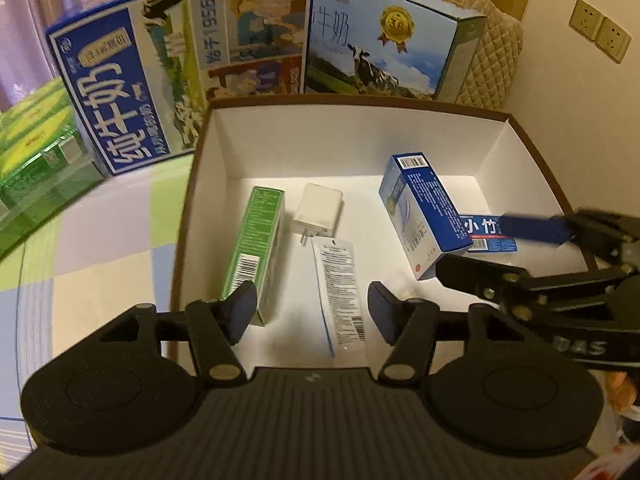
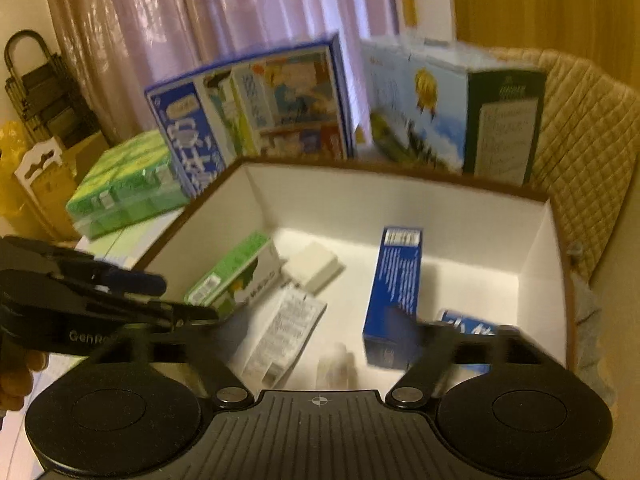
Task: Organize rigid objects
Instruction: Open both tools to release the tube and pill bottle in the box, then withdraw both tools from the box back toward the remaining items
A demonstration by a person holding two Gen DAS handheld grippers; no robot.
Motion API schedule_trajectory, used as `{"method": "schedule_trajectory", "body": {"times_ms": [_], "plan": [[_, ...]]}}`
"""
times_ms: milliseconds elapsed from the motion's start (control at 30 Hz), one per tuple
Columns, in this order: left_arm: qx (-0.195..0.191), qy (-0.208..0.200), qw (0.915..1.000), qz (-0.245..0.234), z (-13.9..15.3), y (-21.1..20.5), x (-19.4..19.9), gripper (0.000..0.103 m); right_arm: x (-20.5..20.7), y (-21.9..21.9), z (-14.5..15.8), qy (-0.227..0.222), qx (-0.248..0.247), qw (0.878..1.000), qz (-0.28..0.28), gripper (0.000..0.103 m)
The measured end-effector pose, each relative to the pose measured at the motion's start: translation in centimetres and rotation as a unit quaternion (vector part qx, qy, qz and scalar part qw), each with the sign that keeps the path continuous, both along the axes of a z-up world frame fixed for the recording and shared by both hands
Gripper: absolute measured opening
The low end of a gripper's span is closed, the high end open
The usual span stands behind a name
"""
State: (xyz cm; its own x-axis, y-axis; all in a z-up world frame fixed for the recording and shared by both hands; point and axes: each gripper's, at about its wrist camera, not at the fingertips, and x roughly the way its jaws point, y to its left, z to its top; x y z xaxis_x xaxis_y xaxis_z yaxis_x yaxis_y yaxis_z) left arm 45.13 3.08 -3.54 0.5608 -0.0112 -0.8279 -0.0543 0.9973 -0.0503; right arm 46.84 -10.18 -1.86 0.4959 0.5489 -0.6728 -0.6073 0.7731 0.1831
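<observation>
A shrink-wrapped green pack is sitting at the far left on the checked desk, beside a tall glossy blue milk carton. A second, paler carton is standing to its right, against a quilted beige cushion.

In front of them a shallow cardboard tray, brown-rimmed and white inside, is holding the small items. From its left: a long green box is lying flat, a white charger is resting just beside it with prongs toward the camera, and a flat white sachet is lying below the charger. Further right a blue box is leaning tilted over a flat blue pack near the right wall.

The left gripper is hovering over the near edge, fingers apart with nothing between them, straddling the sachet. The right gripper is reaching in from the right, fingers spread, the blue box's end between them.
</observation>
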Motion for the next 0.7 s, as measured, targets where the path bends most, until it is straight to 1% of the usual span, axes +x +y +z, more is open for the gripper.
{"method": "schedule_trajectory", "body": {"times_ms": [67,367,700], "plan": [[-0.003,-0.001,1.0,0.0,0.1,0.2,-0.3,0.058,0.0,0.0,0.2,0.004,0.001,1.0,0.002,0.076],[-0.003,-0.007,0.9999,0.012,0.9,0.6,-1.9,0.058,-0.3,-0.9,0.7,0.018,0.0,1.0,-0.017,0.076],[-0.001,-0.025,0.9994,0.022,2.7,0.0,-3.8,0.058,-1.8,-2.3,1.4,0.022,0.004,0.999,-0.026,0.076]]}}
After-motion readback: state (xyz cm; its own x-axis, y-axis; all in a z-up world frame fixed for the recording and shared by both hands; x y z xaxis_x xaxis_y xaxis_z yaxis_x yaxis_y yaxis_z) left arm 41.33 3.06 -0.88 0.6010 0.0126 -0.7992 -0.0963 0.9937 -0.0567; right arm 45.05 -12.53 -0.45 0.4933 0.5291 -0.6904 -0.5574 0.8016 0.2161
